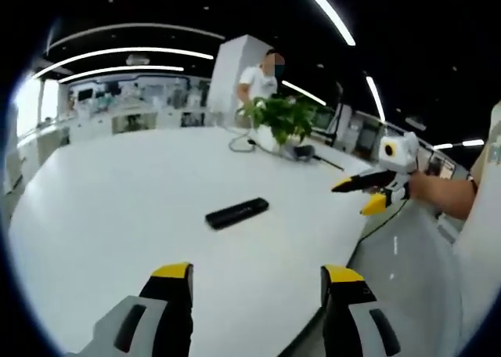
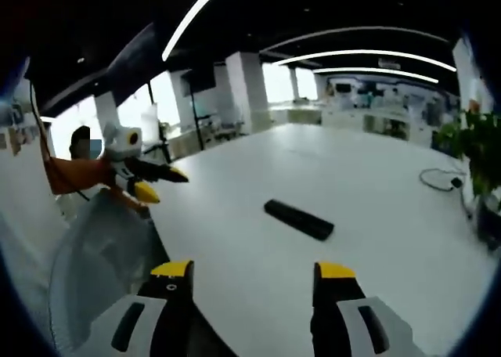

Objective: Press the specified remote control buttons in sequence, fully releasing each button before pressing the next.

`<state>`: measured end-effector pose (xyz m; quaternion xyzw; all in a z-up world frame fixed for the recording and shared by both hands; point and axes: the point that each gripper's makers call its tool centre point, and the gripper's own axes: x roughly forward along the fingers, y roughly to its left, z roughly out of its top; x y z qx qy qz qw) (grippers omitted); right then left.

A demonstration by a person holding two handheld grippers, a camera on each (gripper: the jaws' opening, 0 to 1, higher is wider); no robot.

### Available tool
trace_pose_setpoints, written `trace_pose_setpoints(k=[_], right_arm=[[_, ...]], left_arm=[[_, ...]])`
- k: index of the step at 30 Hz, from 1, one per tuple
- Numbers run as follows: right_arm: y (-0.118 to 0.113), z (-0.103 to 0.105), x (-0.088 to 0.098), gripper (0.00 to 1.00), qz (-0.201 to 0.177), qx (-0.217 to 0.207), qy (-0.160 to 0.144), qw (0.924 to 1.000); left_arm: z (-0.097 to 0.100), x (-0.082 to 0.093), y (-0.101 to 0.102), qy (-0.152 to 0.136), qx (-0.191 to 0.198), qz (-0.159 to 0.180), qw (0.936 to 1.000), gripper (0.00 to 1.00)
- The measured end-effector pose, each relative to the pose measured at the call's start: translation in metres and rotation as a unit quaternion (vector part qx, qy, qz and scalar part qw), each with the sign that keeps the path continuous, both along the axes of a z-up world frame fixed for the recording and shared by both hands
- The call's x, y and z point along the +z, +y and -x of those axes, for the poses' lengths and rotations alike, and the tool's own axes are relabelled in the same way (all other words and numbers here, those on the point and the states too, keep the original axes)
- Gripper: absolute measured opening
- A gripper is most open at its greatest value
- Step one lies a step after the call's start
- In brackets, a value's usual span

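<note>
While untouched, remote [image 1: 236, 213] mid-table [image 1: 117, 208]

Ahead of the left gripper [image 1: 256, 283], whose jaws stand apart, the white table [image 1: 117, 208] lies bare up to the remote control [image 1: 236, 213]. Beyond it, a potted plant [image 1: 282, 118] and cables [image 1: 244, 142] crowd the far edge. The right gripper [image 1: 368, 192] hovers off to its right.

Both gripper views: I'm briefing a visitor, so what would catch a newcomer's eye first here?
A lone black remote control lies flat mid-way across the big white table, apart from everything else. A leafy green plant stands at the far edge, beside cables. Both yellow-tipped tools hang open short of the remote, the right tool coming in from the side.
</note>
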<state>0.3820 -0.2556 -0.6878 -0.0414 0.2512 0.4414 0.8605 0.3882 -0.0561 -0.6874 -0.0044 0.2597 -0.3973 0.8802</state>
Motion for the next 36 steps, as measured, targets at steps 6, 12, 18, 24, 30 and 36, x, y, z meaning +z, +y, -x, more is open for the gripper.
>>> trace_pose_setpoints(k=[6, 12, 18, 24, 30, 36], right_arm=[[0.004, 0.011, 0.001, 0.66, -0.002, 0.015, -0.029, 0.9995], [0.001, 0.018, -0.006, 0.64, 0.036, 0.029, -0.046, 0.9979], [0.001, 0.019, -0.005, 0.63, 0.050, 0.039, -0.055, 0.9965], [-0.001, 0.015, -0.001, 0.63, 0.051, 0.038, -0.063, 0.9960], [-0.004, 0.013, 0.001, 0.63, 0.058, 0.040, -0.066, 0.9954], [-0.004, 0.012, 0.002, 0.64, 0.061, 0.045, -0.067, 0.9949]], left_arm=[[0.007, -0.003, -0.002, -0.010, -0.019, -0.001, 0.9998, 0.67], [0.004, 0.009, -0.002, -0.034, -0.013, 0.018, 0.9992, 0.67], [0.009, 0.010, -0.007, -0.047, -0.034, 0.010, 0.9982, 0.68], [0.013, 0.013, -0.011, -0.060, -0.050, 0.005, 0.9969, 0.69], [0.015, 0.014, -0.011, -0.071, -0.060, -0.004, 0.9956, 0.69], [0.019, 0.009, -0.010, -0.064, -0.069, -0.012, 0.9955, 0.72]])
